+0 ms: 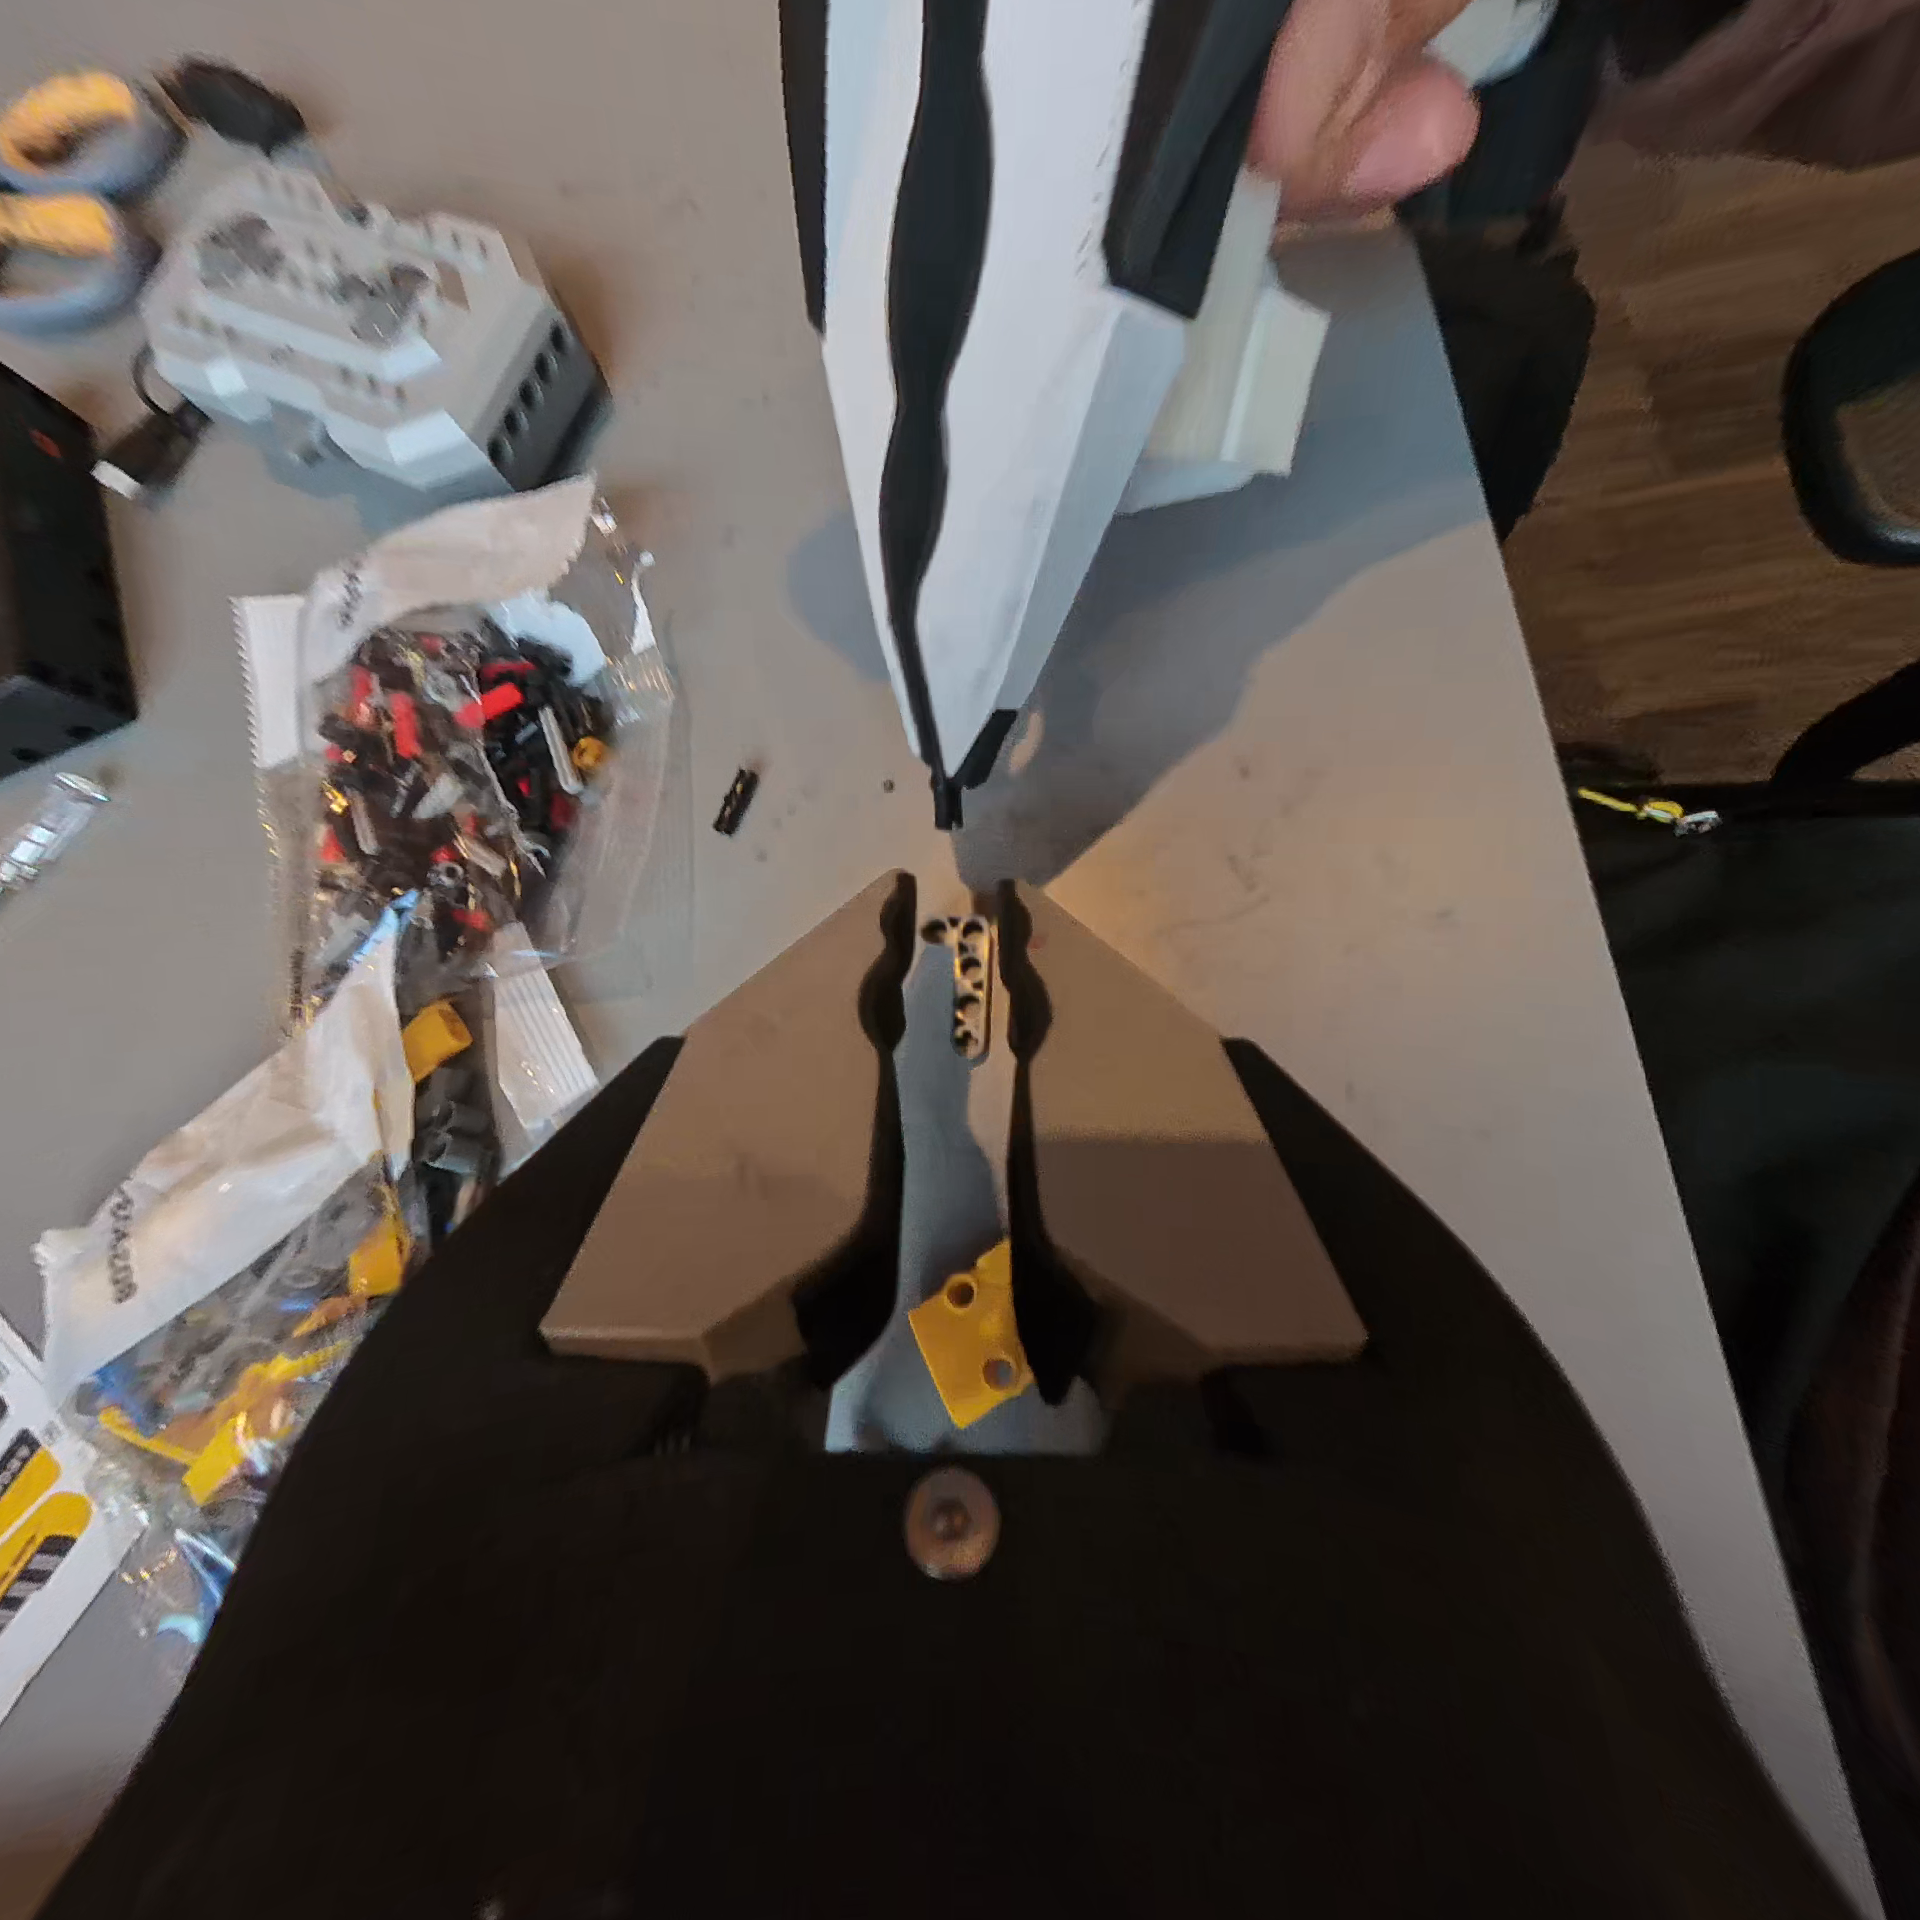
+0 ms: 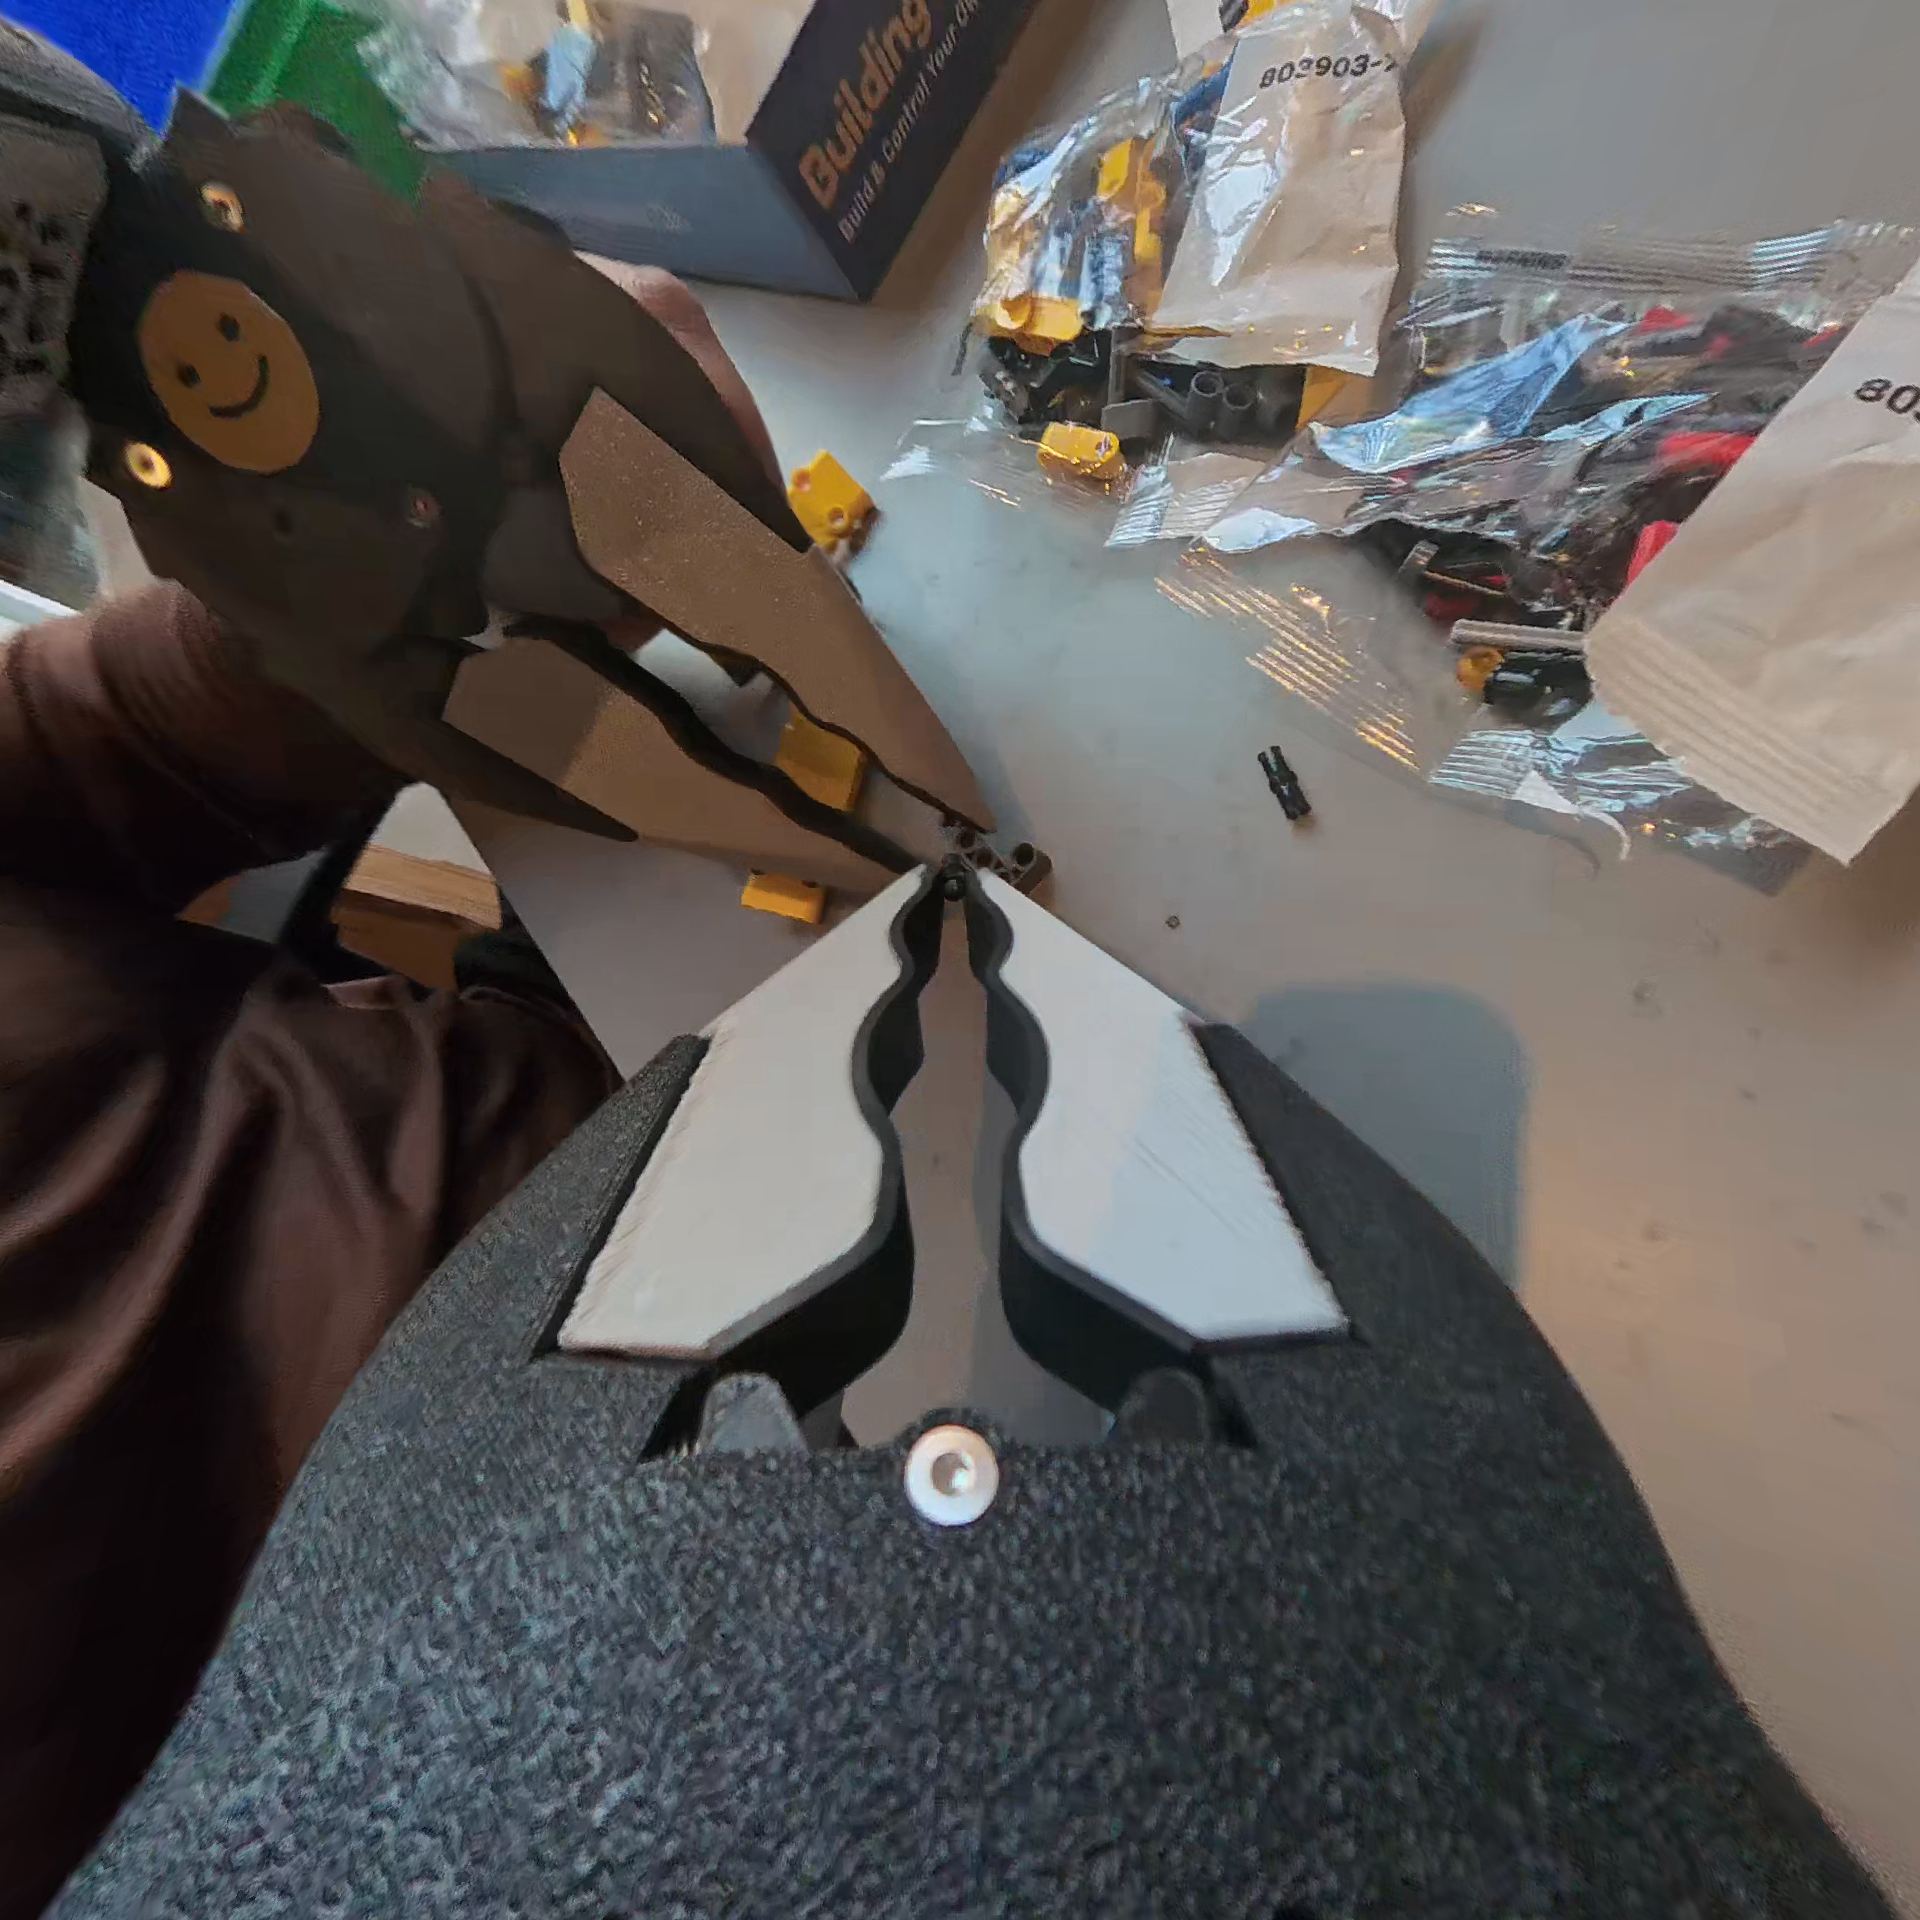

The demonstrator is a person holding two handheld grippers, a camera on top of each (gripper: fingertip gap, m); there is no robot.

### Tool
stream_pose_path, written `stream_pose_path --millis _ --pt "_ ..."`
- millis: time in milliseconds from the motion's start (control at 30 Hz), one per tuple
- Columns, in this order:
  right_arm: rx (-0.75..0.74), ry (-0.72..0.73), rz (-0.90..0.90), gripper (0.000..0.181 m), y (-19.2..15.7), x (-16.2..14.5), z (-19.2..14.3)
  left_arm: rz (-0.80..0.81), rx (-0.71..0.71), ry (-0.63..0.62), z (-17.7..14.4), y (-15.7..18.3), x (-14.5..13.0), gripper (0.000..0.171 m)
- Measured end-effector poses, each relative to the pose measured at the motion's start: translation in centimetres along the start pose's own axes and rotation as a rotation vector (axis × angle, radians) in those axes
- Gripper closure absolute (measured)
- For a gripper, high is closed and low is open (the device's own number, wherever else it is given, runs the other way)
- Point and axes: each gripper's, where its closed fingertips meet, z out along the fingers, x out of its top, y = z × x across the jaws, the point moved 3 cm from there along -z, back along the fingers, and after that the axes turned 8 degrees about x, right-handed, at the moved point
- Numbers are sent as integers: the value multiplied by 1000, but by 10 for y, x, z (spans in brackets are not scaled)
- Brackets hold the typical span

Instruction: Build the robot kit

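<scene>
My left gripper (image 1: pixel 953 888) has tan fingers and is shut on a grey beam with holes (image 1: pixel 971 982), held just above the pale table (image 1: pixel 1299 935). In the right wrist view the left gripper (image 2: pixel 971 836) comes in from the upper left, and the beam (image 2: pixel 1023 860) sticks out past its tips. My right gripper (image 2: pixel 953 888) has white fingers and is shut on a small black pin (image 2: pixel 953 883). The pin's end is right at the beam. In the left wrist view the right gripper (image 1: pixel 948 805) points down from above, just beyond the beam's far end.
A loose black pin (image 1: pixel 738 800) (image 2: pixel 1285 784) lies on the table. Yellow pieces (image 1: pixel 977 1330) (image 2: pixel 826 764) lie under the left gripper. Bags of parts (image 1: pixel 468 748) (image 2: pixel 1610 468), a grey block (image 1: pixel 353 332) and a dark box (image 2: pixel 831 156) stand around. The table edge (image 1: pixel 1558 727) is close on the right. Less than 4 cm separates the two grippers' tips. The grey block (image 1: pixel 353 332) is about 20 centimeters from both grippers' fingertips.
</scene>
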Motion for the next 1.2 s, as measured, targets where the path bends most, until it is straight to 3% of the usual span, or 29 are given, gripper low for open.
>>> stream_pose_path --millis 267,433,500,633,767,1200 --pt "154 109 119 177 -4 10 1 104 181 137 -9 -6 16 168" --pt "178 147 127 177 -5 13 -1 137 248 155 -10 -8 17 169" --pt "171 168 33 177 -10 16 -5 112 230 199 -16 -7 22 170" --pt "83 182 -303 175 -26 24 -24 15 64 316 -25 0 27 170" --pt "-7 104 -584 175 -46 16 -26 -40 -62 432 -35 3 34 170" --pt "-28 60 -733 176 -61 11 -22 -3 -154 535 -46 17 41 170"
